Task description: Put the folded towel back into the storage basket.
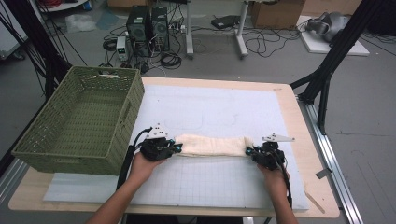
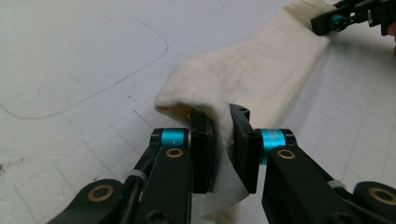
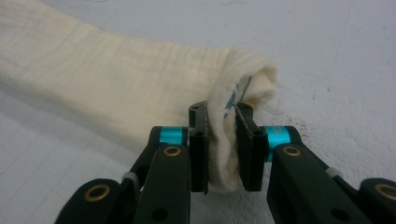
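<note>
Two grippers clamp one folded cream cloth (image 1: 212, 145) lying near the mat's (image 1: 224, 107) front: the left gripper (image 1: 177, 148) pinches its left end, the right gripper (image 1: 248, 151) its right end, right of the green basket (image 1: 79, 119).

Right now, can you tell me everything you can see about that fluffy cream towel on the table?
The cream towel looks soft, like crinkly woven cotton, and is folded into a long narrow band. It lies flat across the white gridded mat, stretched sideways between the two hands. The left gripper is shut on one bunched end, where a white tag hangs down. The right gripper is shut on the other end, where a bit of blue print shows in the fold. The green basket beside it does not touch it.
</note>
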Demonstrator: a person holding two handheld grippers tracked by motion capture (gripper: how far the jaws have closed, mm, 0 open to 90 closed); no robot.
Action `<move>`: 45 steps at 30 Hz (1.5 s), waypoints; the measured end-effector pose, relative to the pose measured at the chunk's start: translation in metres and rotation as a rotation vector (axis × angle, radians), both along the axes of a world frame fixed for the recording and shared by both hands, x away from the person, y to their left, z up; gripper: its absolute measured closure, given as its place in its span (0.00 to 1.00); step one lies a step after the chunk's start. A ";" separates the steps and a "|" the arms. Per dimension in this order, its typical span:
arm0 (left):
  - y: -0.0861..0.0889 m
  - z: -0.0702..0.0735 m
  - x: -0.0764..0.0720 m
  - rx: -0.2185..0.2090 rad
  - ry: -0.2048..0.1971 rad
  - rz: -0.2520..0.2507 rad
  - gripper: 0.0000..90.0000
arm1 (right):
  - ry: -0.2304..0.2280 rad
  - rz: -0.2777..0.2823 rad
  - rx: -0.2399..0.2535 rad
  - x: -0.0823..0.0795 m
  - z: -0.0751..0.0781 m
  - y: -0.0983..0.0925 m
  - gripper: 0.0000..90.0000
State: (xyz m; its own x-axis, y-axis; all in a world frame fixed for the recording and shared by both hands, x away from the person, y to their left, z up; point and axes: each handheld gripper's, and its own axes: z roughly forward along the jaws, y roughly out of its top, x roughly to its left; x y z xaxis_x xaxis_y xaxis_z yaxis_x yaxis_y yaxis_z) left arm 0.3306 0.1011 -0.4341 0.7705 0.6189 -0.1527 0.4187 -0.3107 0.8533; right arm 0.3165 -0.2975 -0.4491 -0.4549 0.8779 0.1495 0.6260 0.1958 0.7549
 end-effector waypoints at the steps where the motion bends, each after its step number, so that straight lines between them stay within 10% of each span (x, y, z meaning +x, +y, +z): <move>1: 0.000 0.001 -0.001 -0.008 -0.003 0.002 0.88 | -0.004 0.002 -0.004 0.000 0.001 0.000 0.88; 17: 0.020 0.026 -0.028 -0.125 -0.153 -0.026 0.88 | -0.227 0.109 0.023 -0.016 0.027 -0.004 0.87; 45: 0.044 0.055 -0.057 -0.181 -0.268 -0.044 0.88 | -0.374 0.203 0.112 -0.015 0.055 0.004 0.87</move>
